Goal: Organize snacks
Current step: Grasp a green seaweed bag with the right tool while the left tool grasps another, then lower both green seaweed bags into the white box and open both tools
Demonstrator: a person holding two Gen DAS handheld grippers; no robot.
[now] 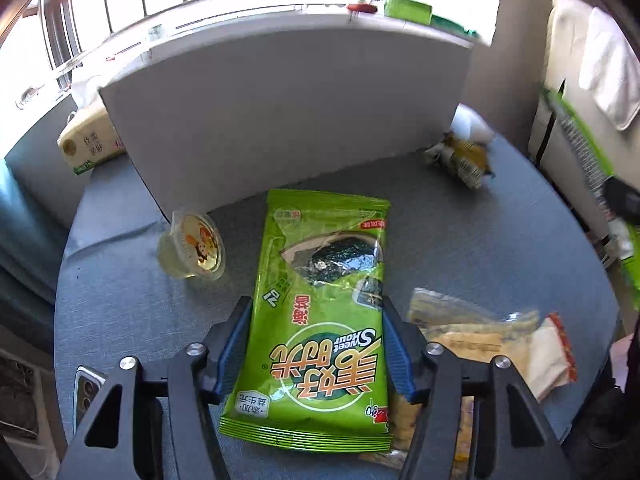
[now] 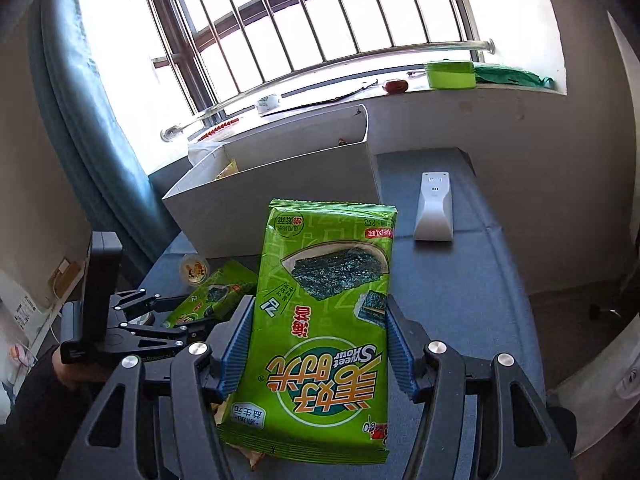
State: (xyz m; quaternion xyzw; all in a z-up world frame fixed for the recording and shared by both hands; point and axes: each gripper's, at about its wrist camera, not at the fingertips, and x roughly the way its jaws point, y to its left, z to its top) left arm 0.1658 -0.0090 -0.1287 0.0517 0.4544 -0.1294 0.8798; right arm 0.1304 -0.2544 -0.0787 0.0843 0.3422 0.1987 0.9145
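Observation:
Two identical green seaweed packets are in play. One green seaweed packet (image 1: 320,320) lies flat on the grey table (image 1: 500,240), and my left gripper (image 1: 316,312) is shut on it, the blue pads (image 1: 240,340) against its long sides. The other seaweed packet (image 2: 324,320) hangs above the table with my right gripper (image 2: 320,312) shut on its sides. In the right wrist view the left gripper (image 2: 188,326) and its packet (image 2: 216,296) show low at the left. The white open box (image 2: 280,192) stands just behind both packets.
A jelly cup (image 1: 196,248) sits left of the packet by the box wall (image 1: 280,120). Yellow snack bags (image 1: 480,340) lie to the right and a crumpled wrapper (image 1: 460,156) at the box's corner. A tissue pack (image 1: 88,144), a phone (image 1: 86,392) and a white device (image 2: 434,208) also lie here.

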